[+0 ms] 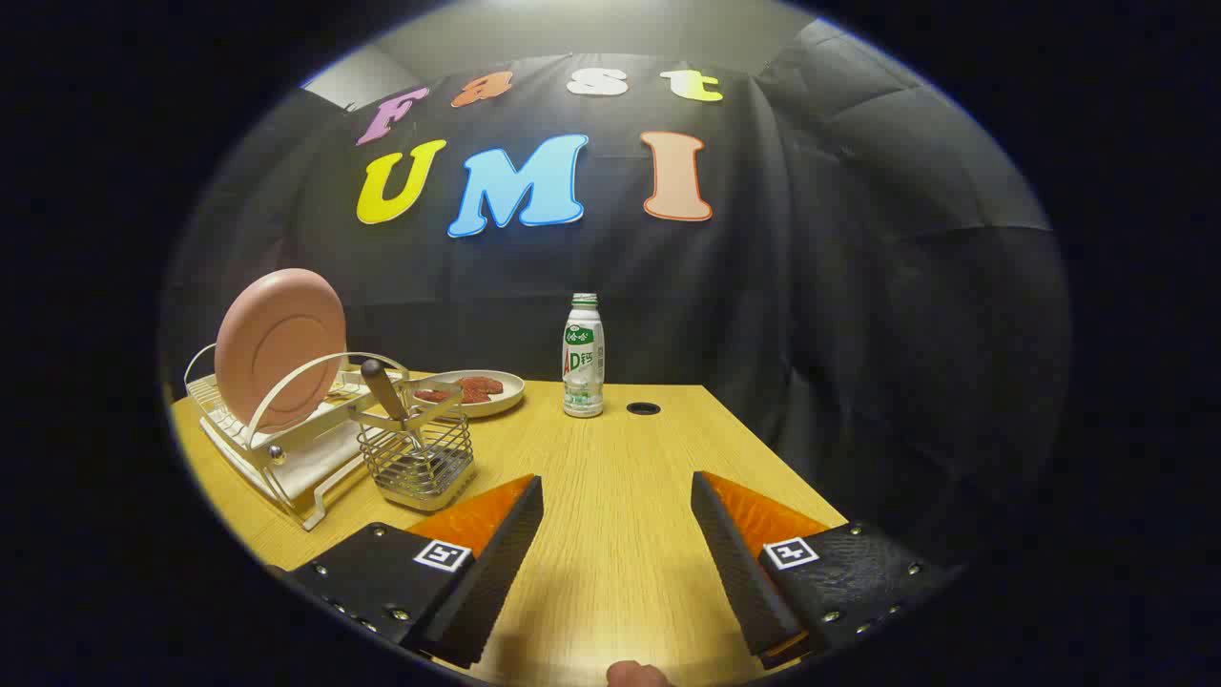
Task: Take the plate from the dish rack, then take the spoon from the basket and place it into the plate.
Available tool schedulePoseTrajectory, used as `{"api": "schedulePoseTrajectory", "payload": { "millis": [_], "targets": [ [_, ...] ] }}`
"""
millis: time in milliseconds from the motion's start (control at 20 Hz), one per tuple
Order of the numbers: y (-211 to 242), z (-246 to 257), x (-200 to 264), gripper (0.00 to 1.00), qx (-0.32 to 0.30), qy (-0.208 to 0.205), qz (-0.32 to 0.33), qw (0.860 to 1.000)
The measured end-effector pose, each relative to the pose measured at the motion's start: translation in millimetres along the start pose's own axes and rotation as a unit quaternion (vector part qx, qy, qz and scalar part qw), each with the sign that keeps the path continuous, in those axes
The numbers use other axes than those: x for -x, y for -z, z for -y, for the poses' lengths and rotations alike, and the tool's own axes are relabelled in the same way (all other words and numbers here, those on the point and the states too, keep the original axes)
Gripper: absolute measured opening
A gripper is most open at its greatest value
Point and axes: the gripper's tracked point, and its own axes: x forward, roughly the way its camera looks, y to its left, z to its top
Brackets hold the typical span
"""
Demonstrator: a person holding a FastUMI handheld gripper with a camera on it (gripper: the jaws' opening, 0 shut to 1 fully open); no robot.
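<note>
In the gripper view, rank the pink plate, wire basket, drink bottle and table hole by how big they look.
1. Round pink plate
2. Wire basket and white plastic drink bottle: too alike to rank; the bottle stands farther off
3. Small dark table hole

The gripper is open.

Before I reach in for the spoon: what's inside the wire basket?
One utensil with a brown handle stands tilted in the basket; its lower end is blurred behind the wires. The open gripper is apart from it.
</note>
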Motion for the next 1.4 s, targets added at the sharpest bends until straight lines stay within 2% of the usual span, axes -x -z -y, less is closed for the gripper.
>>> {"api": "schedulePoseTrajectory", "payload": {
  "millis": [300,450,600,750,1000,1250,1400],
  "targets": [
    [-18,11,-16,0.96,0.014,0.027,0.007,1.000],
    [-67,8,-16,0.96,0.026,0.024,0.024,0.999],
    [-129,-3,3,0.96,0.030,0.028,0.027,0.999],
    [-196,-23,28,0.95,0.022,0.042,0.047,0.998],
    [-266,-84,51,0.95,-0.026,0.027,0.012,0.999],
    [-308,-135,60,0.95,-0.011,0.017,0.006,1.000],
    [-314,-166,61,0.95,0.001,0.008,-0.014,1.000]
  ]
}}
